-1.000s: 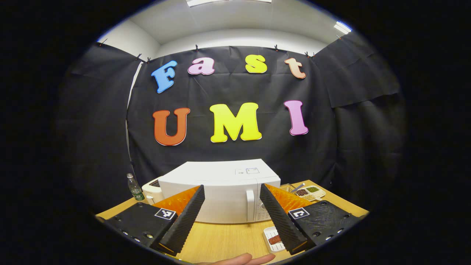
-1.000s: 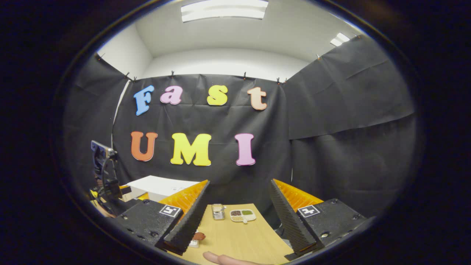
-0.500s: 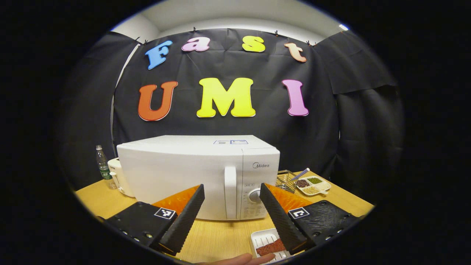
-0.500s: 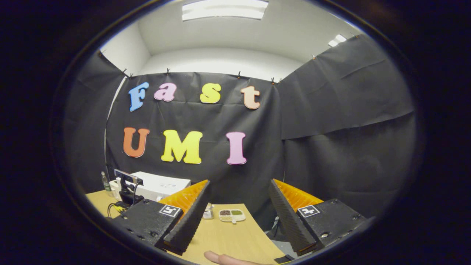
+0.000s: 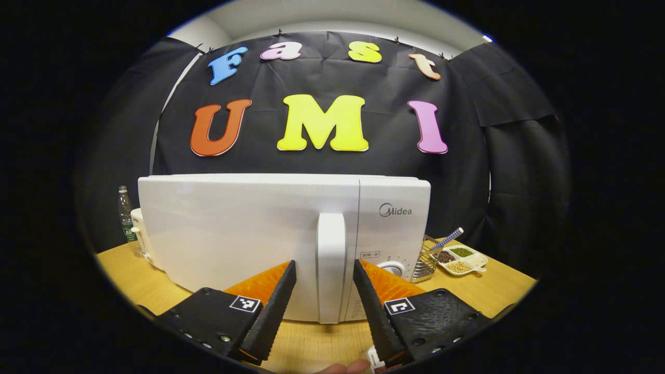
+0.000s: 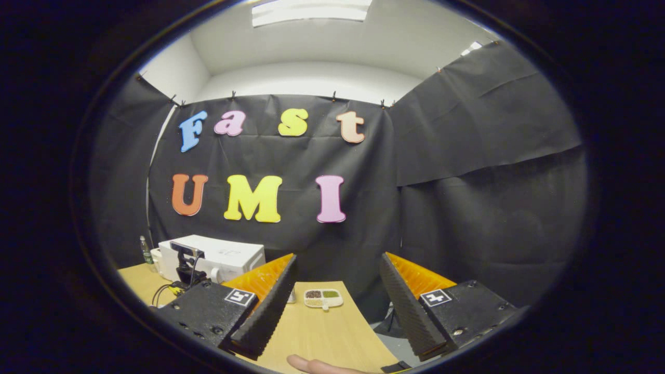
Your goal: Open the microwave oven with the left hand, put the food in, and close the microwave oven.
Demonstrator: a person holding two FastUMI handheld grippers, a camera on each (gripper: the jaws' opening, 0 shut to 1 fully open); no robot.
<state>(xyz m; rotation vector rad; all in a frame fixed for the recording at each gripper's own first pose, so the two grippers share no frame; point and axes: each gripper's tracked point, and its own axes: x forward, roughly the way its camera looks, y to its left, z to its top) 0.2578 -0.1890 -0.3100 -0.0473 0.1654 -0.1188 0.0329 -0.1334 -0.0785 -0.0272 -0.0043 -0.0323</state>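
Microwave (image 5: 249,234) is the big white box on the tabletop (image 5: 483,291), and its door is shut. It is the main thing to find all the others by.

Just in front of the microwave is the left gripper (image 5: 321,301). It is open, with one finger on each side of the door handle (image 5: 331,265). The fingers are near the handle, but I cannot tell if they touch it.

To the right of the microwave, well apart and held up over the tabletop, is the right gripper (image 6: 332,301). It is open too and holds nothing.

To the right of the microwave, by its knob side, sits a wire basket (image 5: 426,262). A bit farther right is a small dish (image 5: 462,259) with beans in three parts. To the left of the microwave stands a bottle (image 5: 124,213).

In front of the microwave, low down by the left gripper, a white tray corner (image 5: 373,357) peeks out. It may hold the food, but it is mostly hidden.

So the job has hardly begun. Opening the door, putting the food in and shutting the door all seem left to do.
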